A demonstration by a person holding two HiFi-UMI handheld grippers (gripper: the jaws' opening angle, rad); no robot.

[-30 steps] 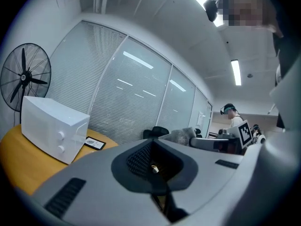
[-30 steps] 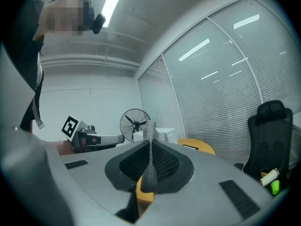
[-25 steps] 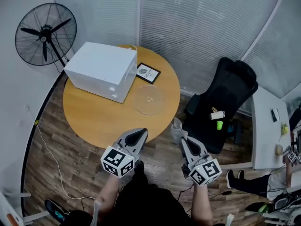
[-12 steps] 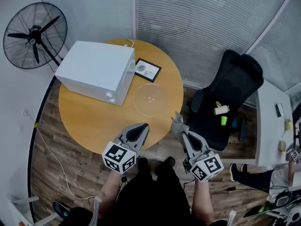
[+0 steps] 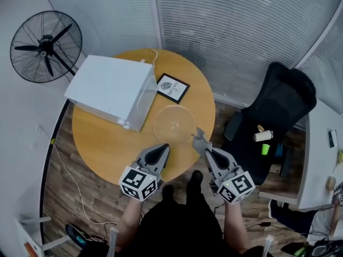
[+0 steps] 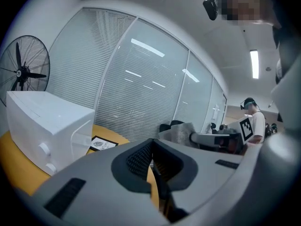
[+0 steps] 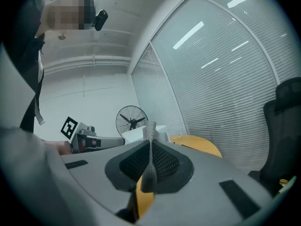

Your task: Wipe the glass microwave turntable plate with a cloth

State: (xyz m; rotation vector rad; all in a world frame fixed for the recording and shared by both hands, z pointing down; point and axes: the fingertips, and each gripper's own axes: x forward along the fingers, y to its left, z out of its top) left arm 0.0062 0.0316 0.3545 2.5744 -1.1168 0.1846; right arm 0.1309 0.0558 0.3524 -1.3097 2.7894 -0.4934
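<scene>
While the person stands at the near side of the round table, the glass plate lies flat on the wood. It sits just beside the white microwave and close to the table's near edge. The right gripper is pinched tight on a small grey cloth, which sticks up from its tips. The left gripper is closed with nothing in it. Both hang by the table's edge, near the plate but not touching it.

I think the plate is hard, smooth and slippery, and it can break. It may slide or spin when rubbed, so the empty claw could press down on the rim to keep it in place. The cloth is soft and floppy, so it should bend flat on the glass.

A little framed card lies just behind the plate. The table's edge is close on the near and right sides, so a hard push that way could send the plate off. The bare wood in front of the microwave gives more room.
</scene>
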